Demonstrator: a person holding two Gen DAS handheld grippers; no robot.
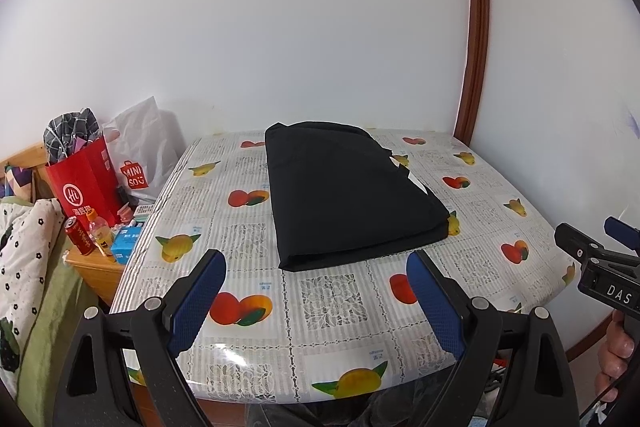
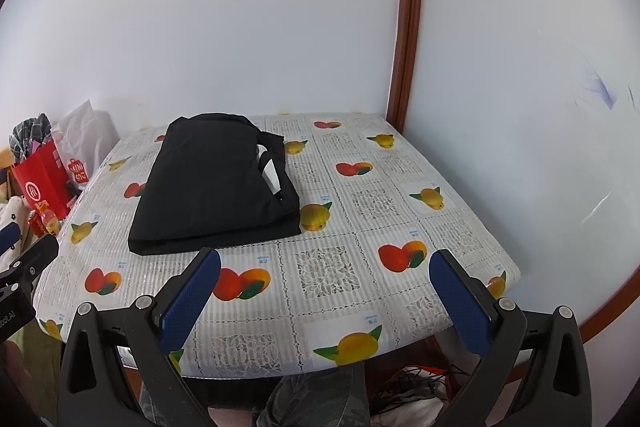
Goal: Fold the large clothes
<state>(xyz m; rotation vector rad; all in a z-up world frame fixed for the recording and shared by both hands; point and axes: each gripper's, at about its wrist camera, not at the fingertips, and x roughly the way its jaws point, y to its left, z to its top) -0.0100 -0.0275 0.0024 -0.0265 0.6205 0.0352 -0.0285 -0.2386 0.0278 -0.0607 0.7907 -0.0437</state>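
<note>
A black garment (image 1: pixel 352 195) lies folded into a thick rectangle on the fruit-patterned table (image 1: pixel 320 303), toward the far left; in the right wrist view the garment (image 2: pixel 212 187) shows white lining at its right edge. My left gripper (image 1: pixel 316 263) is open above the near table edge, just short of the garment's near edge, nothing between its blue pads. My right gripper (image 2: pixel 325 263) is open too, to the right of the garment's near corner and apart from it. The right gripper (image 1: pixel 592 239) also shows at the right edge of the left wrist view.
A red paper bag (image 1: pixel 86 183) with cloth in it, a white shopping bag (image 1: pixel 140 147), a can, a bottle and boxes crowd a low wooden stand left of the table. Bedding (image 1: pixel 24 259) lies further left. A white wall and a brown door frame (image 1: pixel 476 27) stand behind.
</note>
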